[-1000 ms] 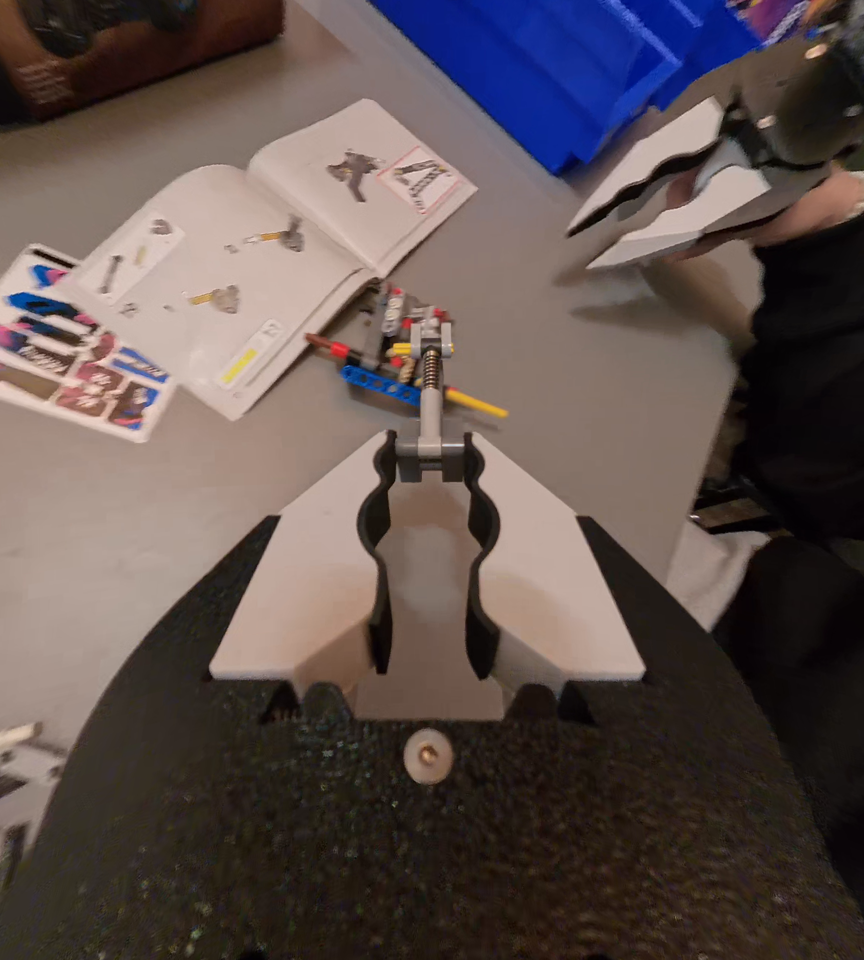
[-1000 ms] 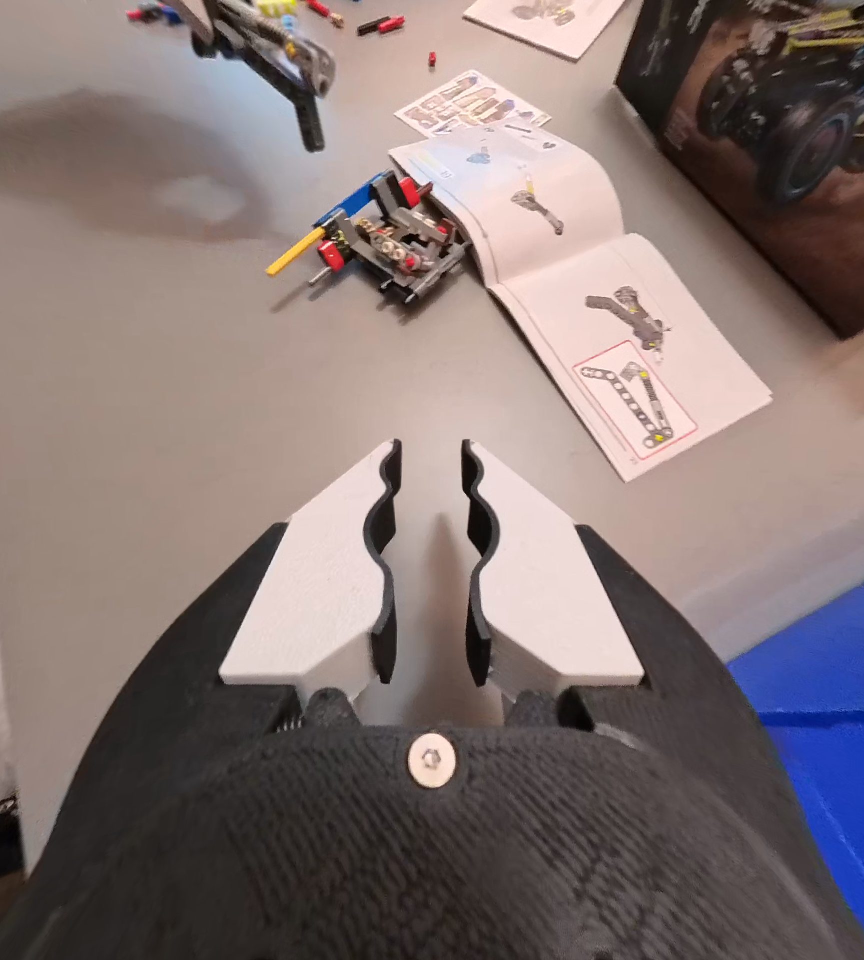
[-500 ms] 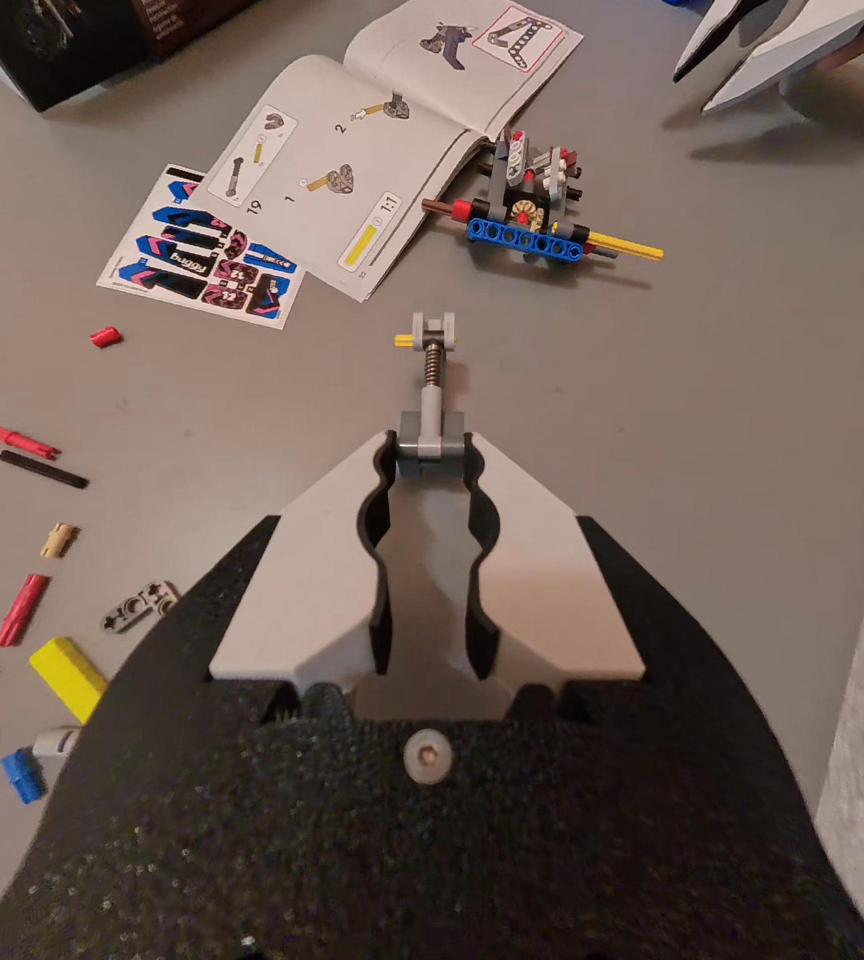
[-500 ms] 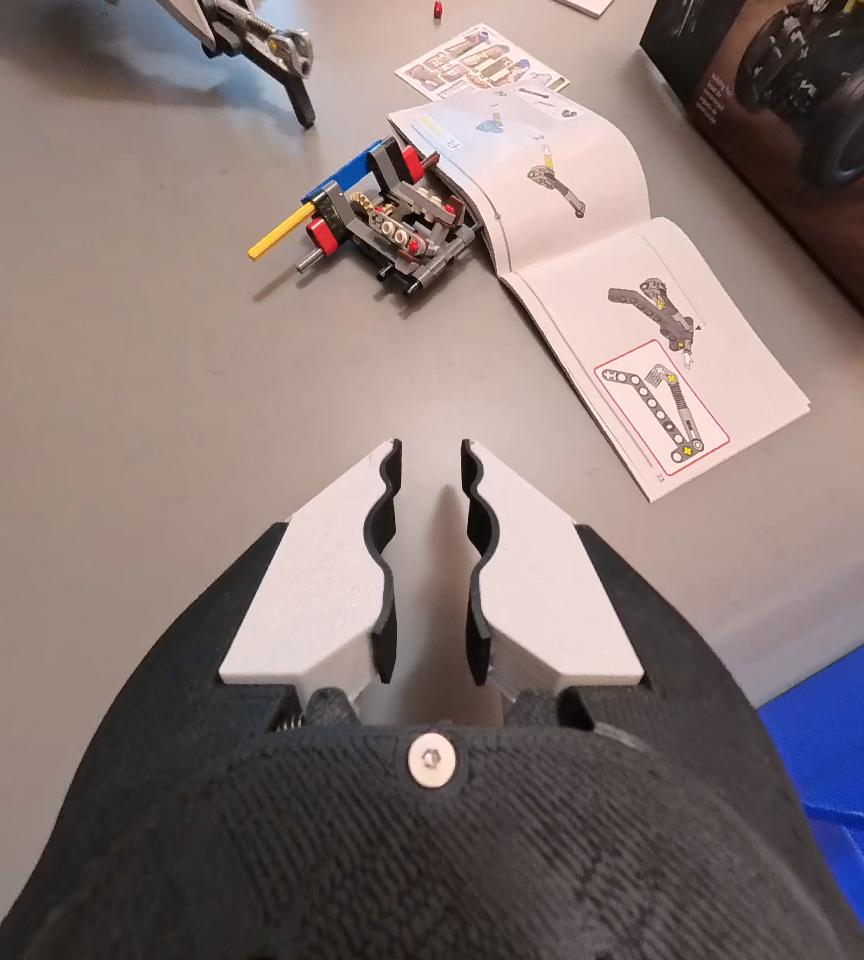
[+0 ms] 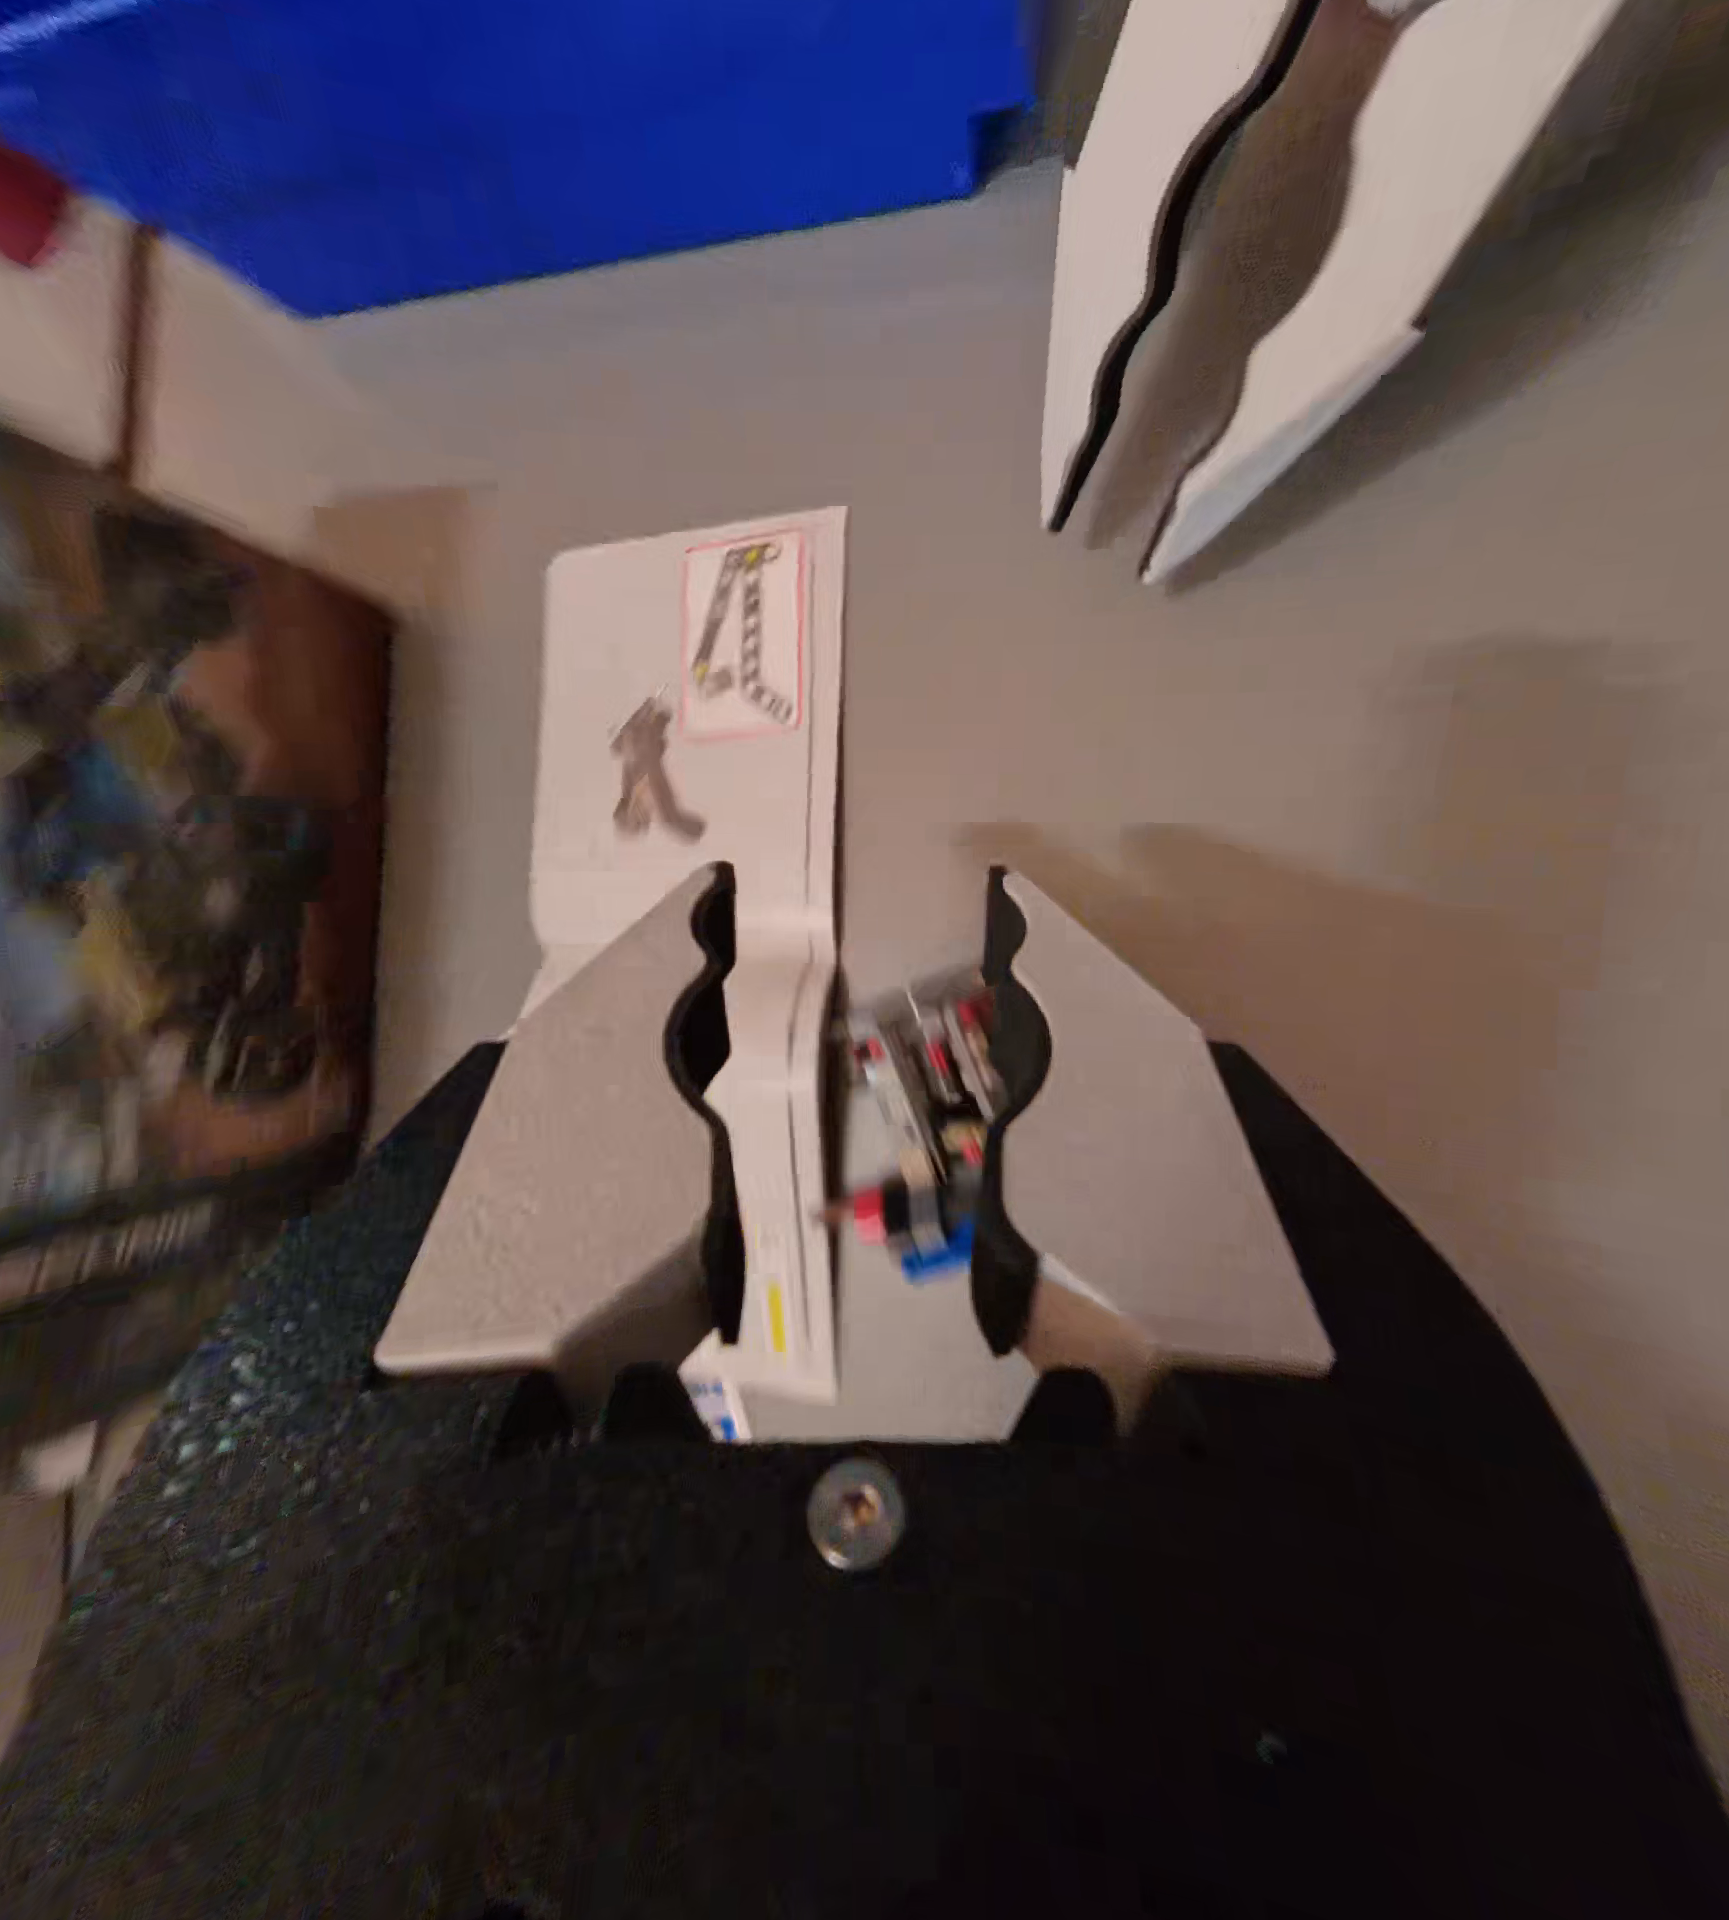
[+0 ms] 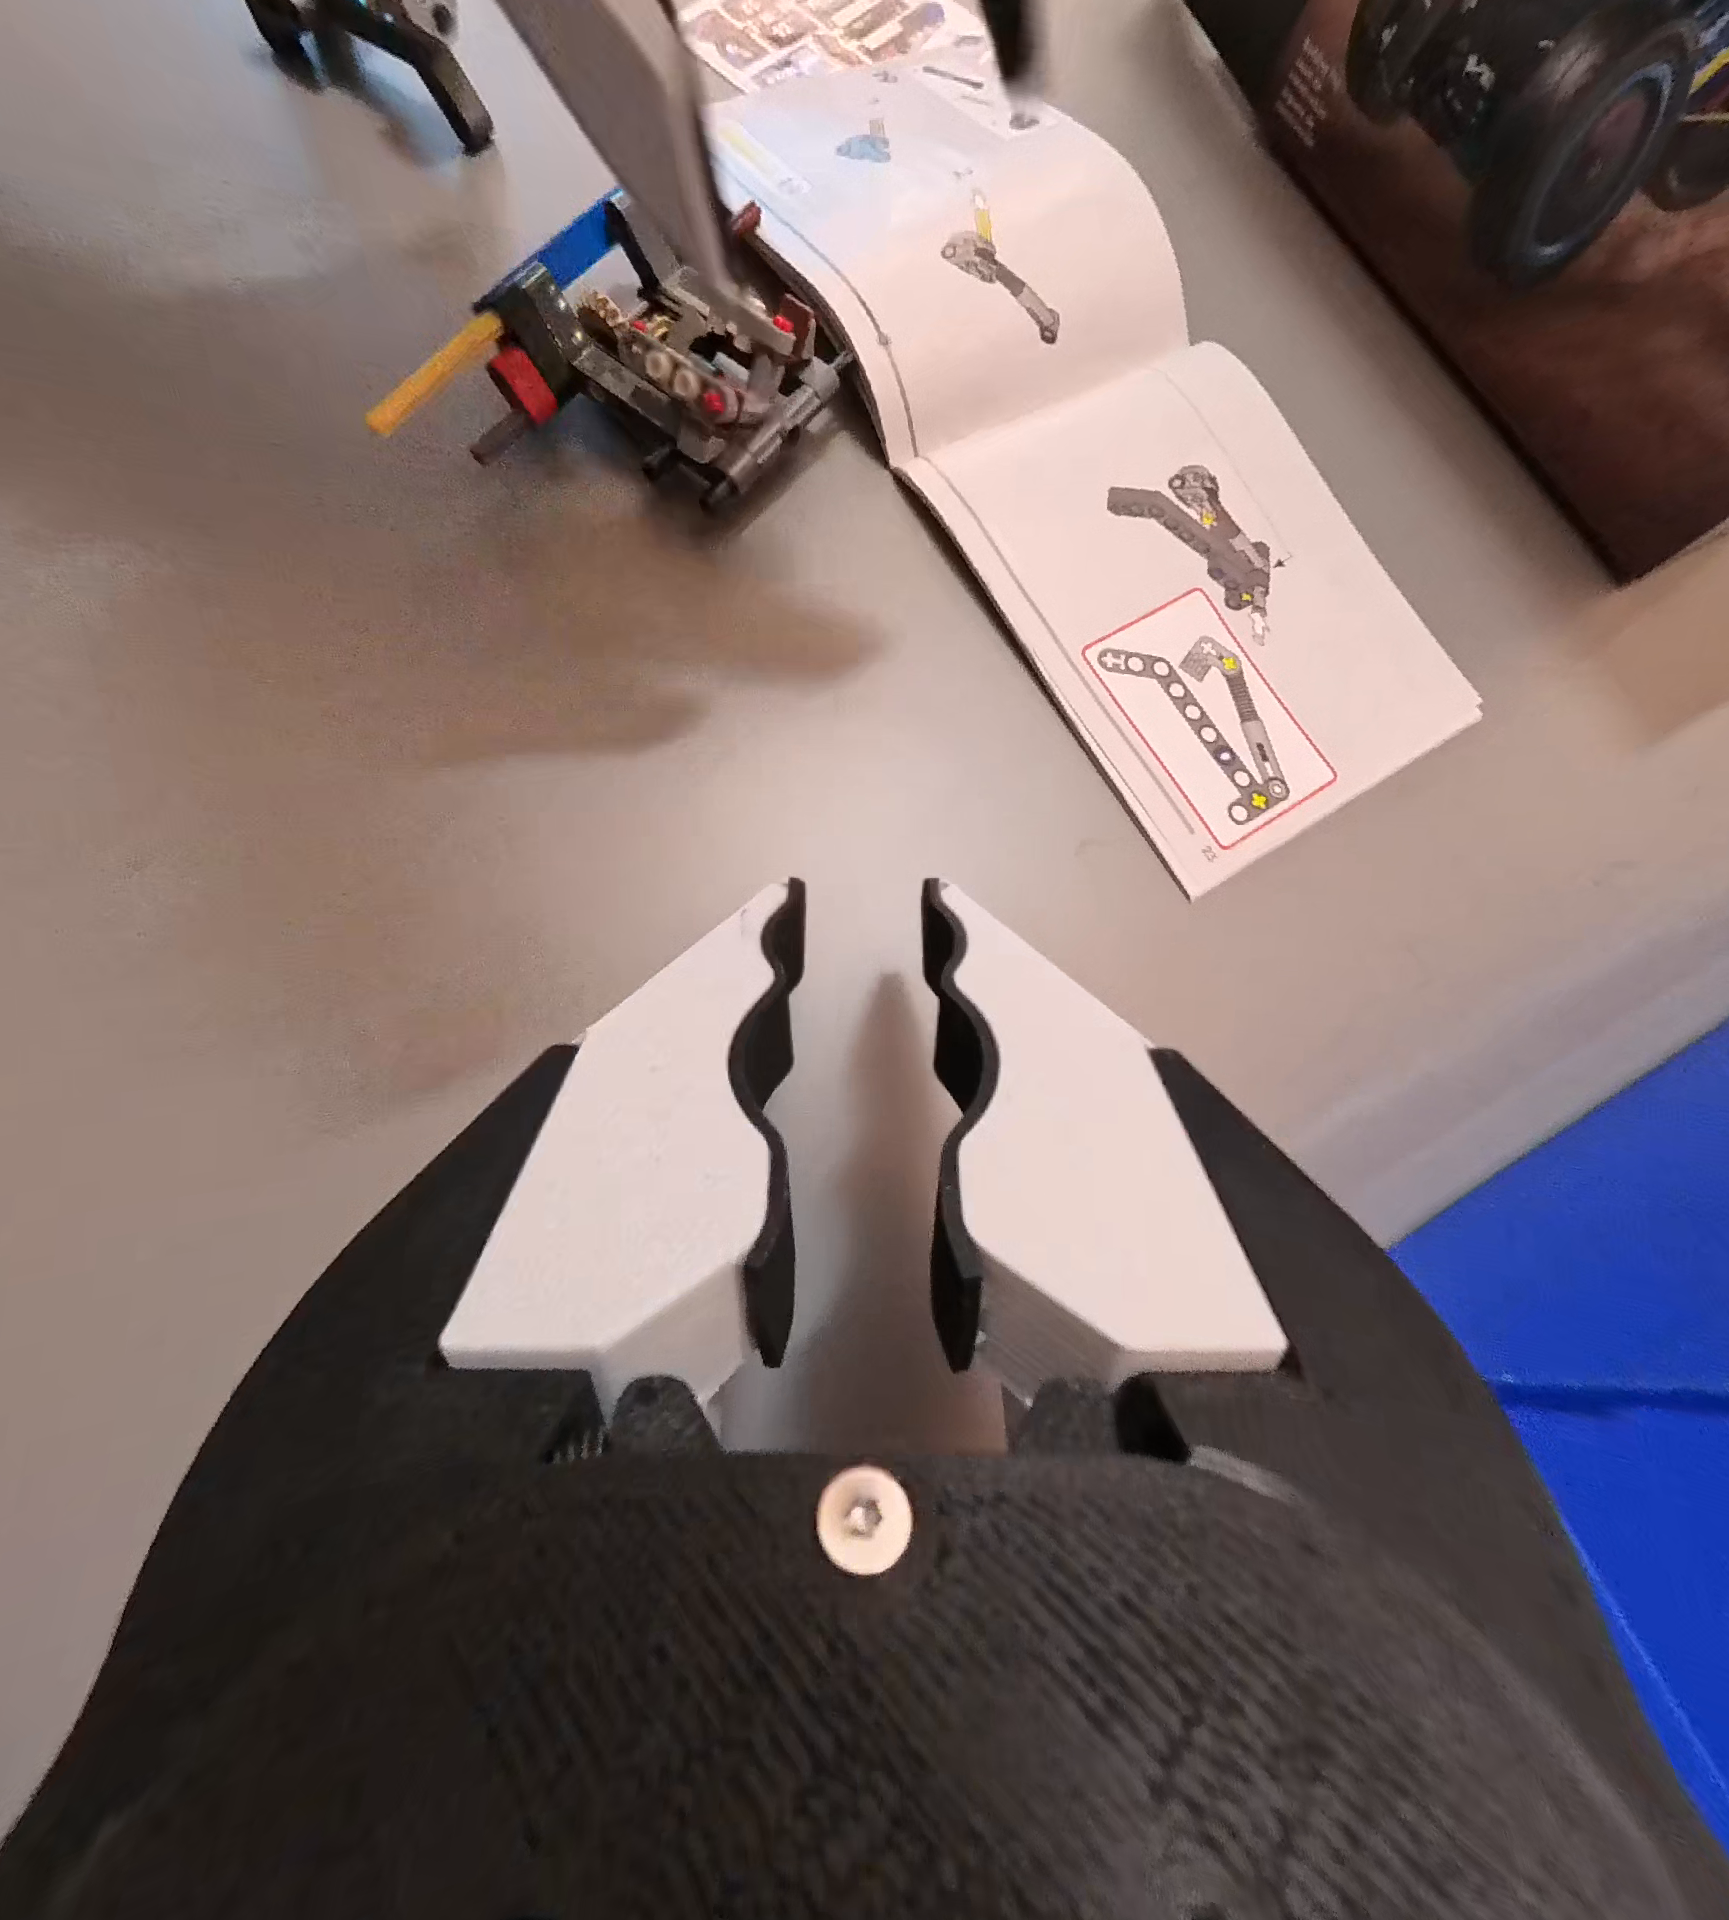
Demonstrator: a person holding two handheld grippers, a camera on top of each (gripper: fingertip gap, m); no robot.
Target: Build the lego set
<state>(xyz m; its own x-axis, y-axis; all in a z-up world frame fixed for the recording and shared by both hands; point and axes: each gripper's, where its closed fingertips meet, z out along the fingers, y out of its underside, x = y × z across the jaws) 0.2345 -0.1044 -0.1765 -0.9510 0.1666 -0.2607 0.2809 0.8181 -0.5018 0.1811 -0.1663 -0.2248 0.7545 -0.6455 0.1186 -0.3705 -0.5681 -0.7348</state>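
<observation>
The left gripper (image 5: 860, 1091) has let go of the grey shock piece it held a moment ago; its jaws now stand wide and empty over the half-built lego model (image 6: 652, 364) beside the booklet (image 6: 1099, 468), probably to grab it, though blur obscures contact. The right gripper (image 6: 862, 1122) hangs parted, holding nothing.
</observation>
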